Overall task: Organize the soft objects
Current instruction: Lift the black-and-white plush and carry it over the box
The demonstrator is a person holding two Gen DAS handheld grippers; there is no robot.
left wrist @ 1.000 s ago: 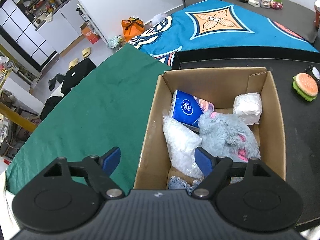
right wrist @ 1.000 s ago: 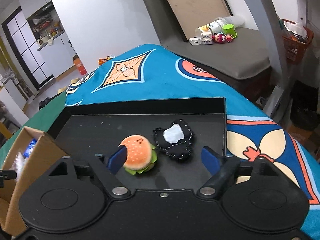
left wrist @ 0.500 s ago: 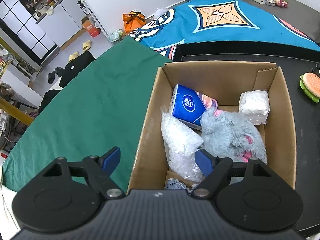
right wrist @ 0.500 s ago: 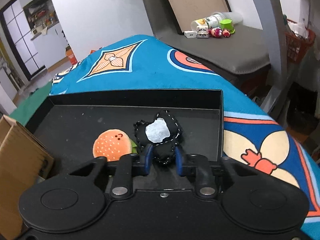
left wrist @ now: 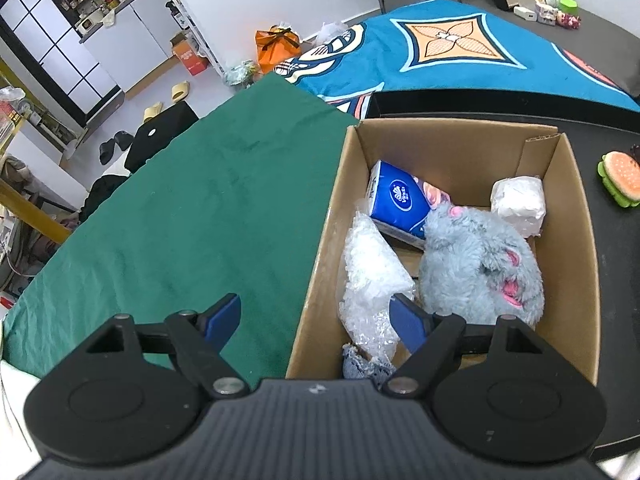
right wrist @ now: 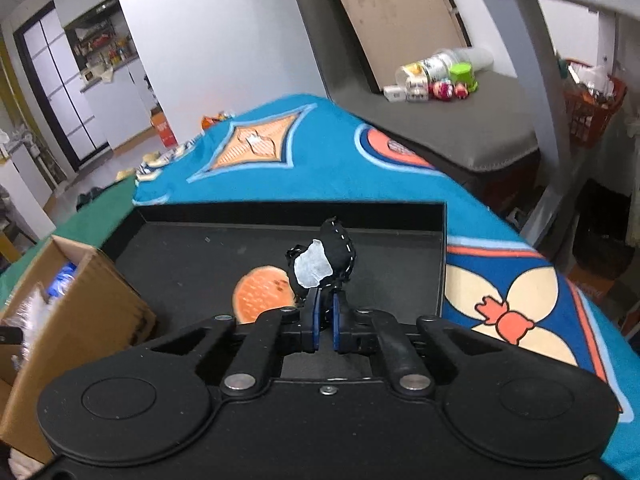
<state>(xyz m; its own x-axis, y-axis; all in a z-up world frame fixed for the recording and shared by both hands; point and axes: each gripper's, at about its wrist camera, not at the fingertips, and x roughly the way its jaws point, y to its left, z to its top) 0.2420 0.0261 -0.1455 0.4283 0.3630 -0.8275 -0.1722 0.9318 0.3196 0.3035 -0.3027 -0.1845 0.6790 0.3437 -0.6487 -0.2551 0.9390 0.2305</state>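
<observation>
- You are working over a green cloth [left wrist: 180, 216] at the left, which is meeting a blue patterned cloth [left wrist: 452, 64] further back and to the right.
- Your left gripper [left wrist: 316, 320] is hanging with its jaws wide and nothing between them, one finger over the green cloth and the other over the box [left wrist: 576, 248].
- The box is sitting open, its left wall beside the green cloth and its right side on the black tray [right wrist: 192, 256].
- Inside it, a blue tissue pack [left wrist: 400, 204], clear crinkled plastic [left wrist: 372, 276], a grey plush [left wrist: 480, 268] and a white bundle [left wrist: 518, 204] are lying packed together, the plush touching the pack and the bundle.
- The burger toy [left wrist: 622, 180] is lying on the tray, right of the box and apart from it.
- Your right gripper [right wrist: 325, 312] is pinching the black toy [right wrist: 324, 260] between jaws drawn almost together; the toy with its white patch is sticking up above the fingertips, clear of the tray floor, with the burger just left of it.
- Only the left view is showing you the box's contents, the slippers [left wrist: 168, 100] on the floor and the orange bag [left wrist: 278, 42] by the white wall.
- Only the right view is showing you the held toy, the tray's far wall, the grey bench [right wrist: 452, 128] carrying bottles and small toys [right wrist: 436, 76], and the red basket [right wrist: 592, 108] at far right.
</observation>
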